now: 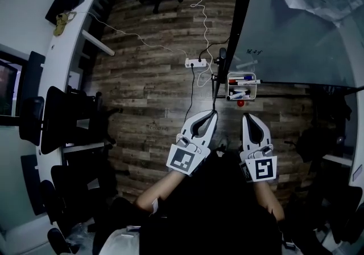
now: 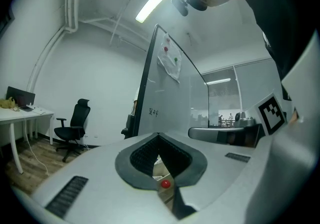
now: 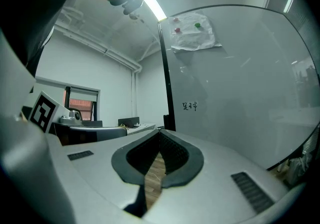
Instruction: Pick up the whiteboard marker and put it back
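We are making out only one short dark scribble (image 3: 189,106) on the whiteboard (image 3: 240,93), near its black left edge, and it is staying too small to read. The sheet (image 3: 192,30) pinned high on the whiteboard is showing no legible print. In front of the whiteboard, the left gripper (image 1: 212,113) and right gripper (image 1: 245,116) are carrying coded squares, not letters.

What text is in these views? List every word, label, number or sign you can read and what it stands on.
No text reads clearly.
Whiteboard: short handwritten scribble, too blurred to read.
Sheet stuck on the whiteboard: any print too small to read.
Whiteboard markers in the wire basket: labels too small.
Left hand-held gripper and right hand-held gripper: square black-and-white patterns on their cubes, no letters.
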Demonstrator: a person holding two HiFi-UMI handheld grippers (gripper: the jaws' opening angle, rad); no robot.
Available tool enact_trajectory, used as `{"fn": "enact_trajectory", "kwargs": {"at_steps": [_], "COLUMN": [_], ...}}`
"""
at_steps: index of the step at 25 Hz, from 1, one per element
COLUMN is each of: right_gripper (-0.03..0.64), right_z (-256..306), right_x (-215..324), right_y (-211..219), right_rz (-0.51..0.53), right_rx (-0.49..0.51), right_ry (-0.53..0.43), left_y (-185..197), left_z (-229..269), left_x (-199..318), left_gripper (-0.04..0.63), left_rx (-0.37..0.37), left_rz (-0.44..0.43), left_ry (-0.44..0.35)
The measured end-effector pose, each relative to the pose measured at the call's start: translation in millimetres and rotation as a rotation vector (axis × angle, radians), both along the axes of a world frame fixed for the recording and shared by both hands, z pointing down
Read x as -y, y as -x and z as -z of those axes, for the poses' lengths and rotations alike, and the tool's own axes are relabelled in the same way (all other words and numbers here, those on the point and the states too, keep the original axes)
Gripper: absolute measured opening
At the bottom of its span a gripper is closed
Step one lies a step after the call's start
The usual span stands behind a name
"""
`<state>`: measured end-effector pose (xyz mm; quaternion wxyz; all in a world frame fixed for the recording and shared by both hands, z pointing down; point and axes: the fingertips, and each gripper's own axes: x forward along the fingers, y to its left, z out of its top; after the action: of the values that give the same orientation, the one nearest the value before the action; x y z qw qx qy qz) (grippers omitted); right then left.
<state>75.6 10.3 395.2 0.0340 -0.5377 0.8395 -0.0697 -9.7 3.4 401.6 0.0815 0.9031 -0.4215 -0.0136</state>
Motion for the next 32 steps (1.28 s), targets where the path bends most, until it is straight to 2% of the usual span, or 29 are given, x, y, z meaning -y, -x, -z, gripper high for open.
{"fn": "enact_trajectory", "kwargs": {"at_steps": [12,32], "right_gripper": [0.014,0.015], "right_z": [-11,-50], "right_x": [6,30], "right_y": [-3,10], "right_rz": [0.085,0.086], "right_rx": [-0.004,-0.091], "right_ry": [0.018,0.098], "left_y": [-7,3], "left_z": [0,-5], "left_x": [-3,24], "left_gripper": [0.006,0.006], "left_rx": [0.032,-0.009], "left_rz": [0.085,0.047], "left_ry": [0.019,0.026]}}
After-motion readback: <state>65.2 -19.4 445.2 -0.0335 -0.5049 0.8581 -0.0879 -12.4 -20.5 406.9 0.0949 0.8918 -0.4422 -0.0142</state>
